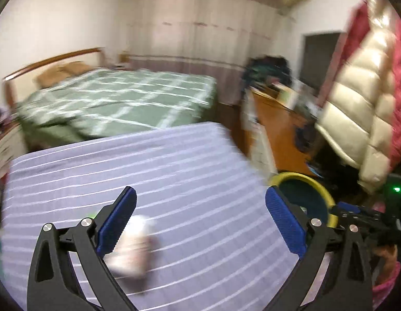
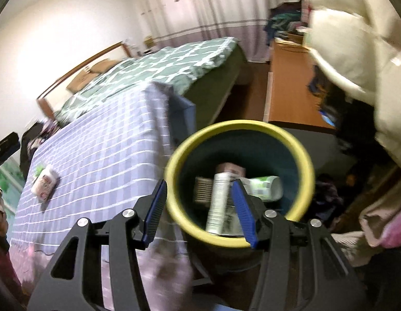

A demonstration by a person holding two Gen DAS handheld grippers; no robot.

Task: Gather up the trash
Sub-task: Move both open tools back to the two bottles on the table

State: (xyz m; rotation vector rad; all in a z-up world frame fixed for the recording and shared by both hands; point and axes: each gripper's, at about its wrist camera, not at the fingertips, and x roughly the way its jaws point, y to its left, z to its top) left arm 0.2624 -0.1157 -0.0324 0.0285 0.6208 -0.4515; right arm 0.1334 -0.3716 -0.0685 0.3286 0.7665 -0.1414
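A dark bin with a yellow rim (image 2: 301, 153) stands beside the table covered in a purple striped cloth (image 2: 102, 140). Inside it lie a white-grey can (image 2: 220, 202), a green-white packet (image 2: 262, 186) and other trash. My right gripper (image 2: 200, 207) is open above the bin's near rim, and the can shows between its fingers. A white wipes packet (image 2: 43, 181) lies on the cloth. In the left wrist view my left gripper (image 1: 200, 223) is open just over that packet (image 1: 133, 246), which sits by the left finger (image 1: 115, 223). The bin rim (image 1: 319, 184) shows at right.
A bed with a green checked cover (image 1: 117, 101) stands behind the table. A wooden desk (image 2: 291, 88) with clutter is at the right. A cream puffer jacket (image 1: 356, 114) hangs at the right. The other gripper's body (image 1: 369, 220) shows at the lower right.
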